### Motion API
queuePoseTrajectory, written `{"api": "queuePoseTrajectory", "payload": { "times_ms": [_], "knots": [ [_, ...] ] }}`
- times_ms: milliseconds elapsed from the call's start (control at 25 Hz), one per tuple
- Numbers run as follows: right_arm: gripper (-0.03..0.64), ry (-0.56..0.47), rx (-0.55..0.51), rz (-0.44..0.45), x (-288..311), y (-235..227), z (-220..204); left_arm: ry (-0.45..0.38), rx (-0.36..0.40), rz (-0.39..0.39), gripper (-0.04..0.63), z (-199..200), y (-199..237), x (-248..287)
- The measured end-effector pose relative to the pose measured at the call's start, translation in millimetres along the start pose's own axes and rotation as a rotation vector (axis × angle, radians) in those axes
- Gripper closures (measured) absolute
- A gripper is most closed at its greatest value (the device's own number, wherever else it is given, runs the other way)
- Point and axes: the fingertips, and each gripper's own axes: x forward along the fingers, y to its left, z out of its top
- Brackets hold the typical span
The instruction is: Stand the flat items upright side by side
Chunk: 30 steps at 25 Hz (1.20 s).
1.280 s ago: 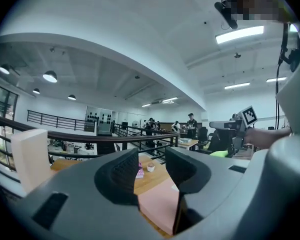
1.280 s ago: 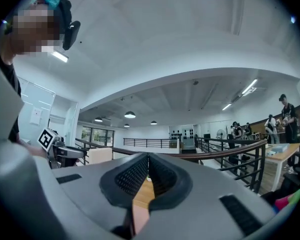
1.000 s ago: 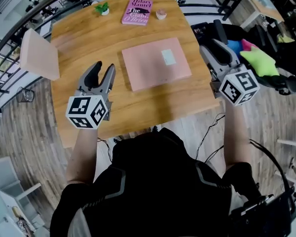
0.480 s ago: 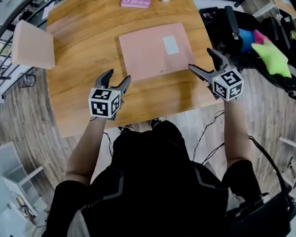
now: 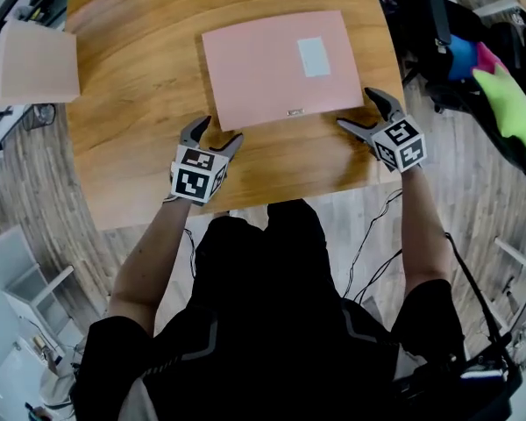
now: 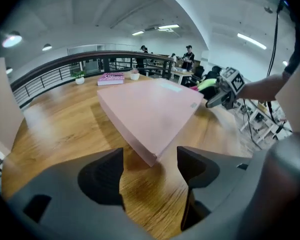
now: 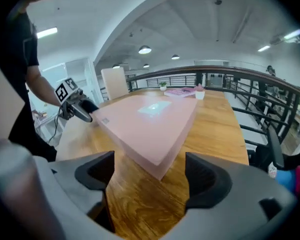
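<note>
Now your left gripper [image 5: 219, 130] and right gripper [image 5: 355, 108] hold nothing: jaws, just opening, stand wide, each facing a near corner of the pink box [image 5: 280, 64] on the surface [image 5: 140, 130].

Left gripper [image 5: 221, 132] and right gripper [image 5: 355, 108] (both empty) have just been opening.

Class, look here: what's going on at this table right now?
A person holds a gripper in each hand at a wooden table. The left gripper and right gripper each face a near corner of the pink board, which lies flat. Both pairs of fingers have just been opening; neither grips anything.
</note>
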Motion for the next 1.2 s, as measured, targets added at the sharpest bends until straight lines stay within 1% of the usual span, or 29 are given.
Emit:
{"api": "queuePoseTrajectory", "payload": {
  "times_ms": [80,120,200,320,400,440,480,560,640,720,800,880,1040,1080,1200],
  "knots": [
    [0.176,0.038,-0.038,-0.008,8.4,-3.2,-10.9,0.048,0.037,0.018,0.259,-10.5,-2.9,11.8],
    [0.176,0.039,-0.04,-0.011,11.1,-5.6,-12.7,0.06,0.039,0.02,0.259,-12.3,-4.1,16.5],
    [0.176,0.036,-0.036,-0.005,16.1,-8.0,-14.0,0.062,0.038,0.024,0.26,-10.4,-5.0,22.3],
    [0.185,0.065,-0.085,0.0,22.8,-8.0,-17.1,0.077,0.084,0.027,0.261,-5.8,-6.2,27.6],
    [0.261,0.075,-0.109,-0.009,22.5,-9.0,-17.0,0.111,0.124,0.014,0.262,-5.3,-9.4,31.2],
    [0.285,0.075,-0.107,-0.013,22.1,-8.9,-16.5,0.123,0.134,0.009,0.265,-5.3,-10.3,32.2],
    [0.285,0.074,-0.101,-0.018,22.3,-8.7,-16.1,0.127,0.133,0.008,0.269,-5.4,-10.0,32.6],
    [0.288,0.082,-0.103,-0.029,22.2,-8.4,-15.3,0.126,0.105,0.006,0.305,-6.2,-8.6,32.5],
    [0.29,0.091,-0.121,-0.047,17.7,-7.1,-10.8,0.124,0.086,-0.012,0.307,-7.4,-8.5,31.9],
    [0.291,0.079,-0.15,-0.069,11.8,-3.6,2.0,0.131,0.093,-0.023,0.311,-9.3,-6.2,30.7],
    [0.293,0.065,-0.194,-0.09,5.4,-1.8,18.1,0.141,0.105,-0.02,0.315,-9.5,-2.3,30.6],
    [0.296,0.073,-0.248,-0.111,-3.3,0.1,33.2,0.161,0.115,-0.01,0.318,-9.7,-1.5,31.3],
    [0.301,0.133,-0.399,-0.181,-25.1,2.7,66.5,0.252,0.156,0.016,0.328,-16.2,-10.8,34.0],
    [0.302,0.146,-0.446,-0.205,-31.2,1.8,77.3,0.269,0.17,0.005,0.34,-16.5,-15.0,35.3],
    [0.307,0.179,-0.579,-0.258,-45.5,3.7,110.6,0.287,0.21,-0.053,0.339,-15.5,-27.1,37.3]
  ]
}}
